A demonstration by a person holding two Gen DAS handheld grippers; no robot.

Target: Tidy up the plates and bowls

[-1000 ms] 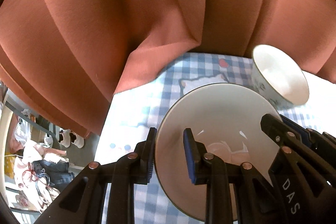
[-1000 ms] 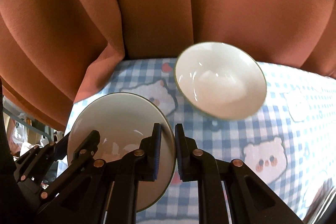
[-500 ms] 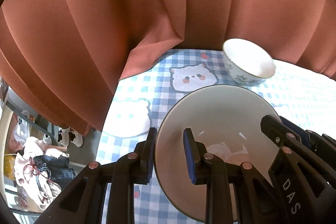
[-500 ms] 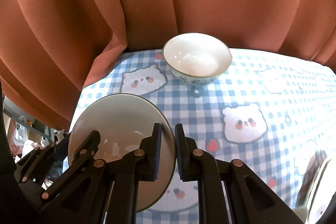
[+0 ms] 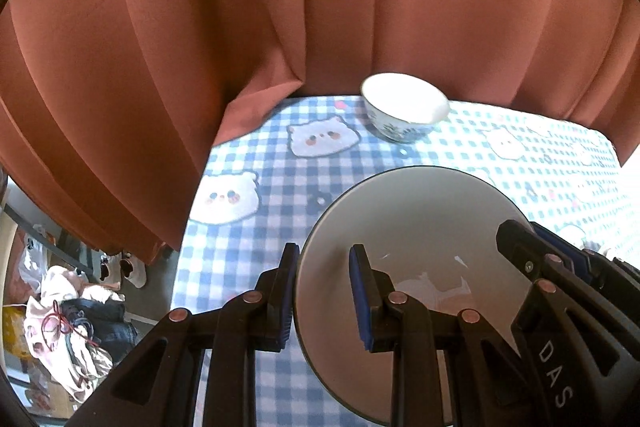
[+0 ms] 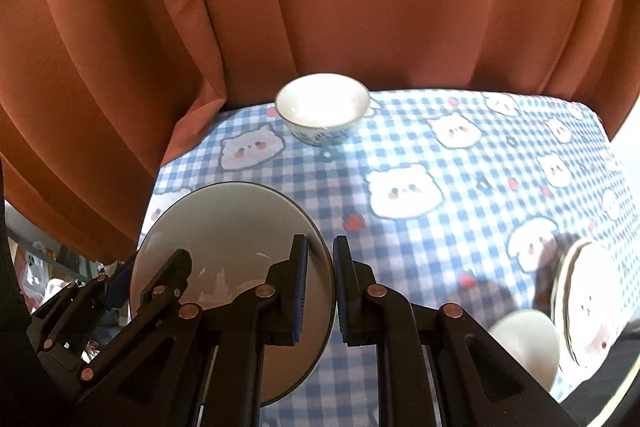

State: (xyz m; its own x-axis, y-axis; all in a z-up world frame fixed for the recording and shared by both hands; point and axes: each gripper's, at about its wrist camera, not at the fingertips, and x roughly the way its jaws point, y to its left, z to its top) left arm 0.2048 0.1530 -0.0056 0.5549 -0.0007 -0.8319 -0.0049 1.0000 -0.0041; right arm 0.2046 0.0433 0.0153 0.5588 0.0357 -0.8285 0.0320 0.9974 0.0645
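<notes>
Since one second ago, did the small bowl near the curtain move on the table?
Cannot tell. The small bowl appears farther away, but the tablecloth pattern shifts with it.

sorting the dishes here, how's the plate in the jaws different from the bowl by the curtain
The plate is wide and shallow; the bowl is smaller across and deep. The plate is held off the tablecloth, with the left gripper and right gripper each clamping an opposite rim; the bowl stands free on it. The plate looks plain; the bowl's outside carries a blue pattern. Both are white inside.

The plate's (image 5: 420,227) lower rim is hidden behind tongs.
</notes>
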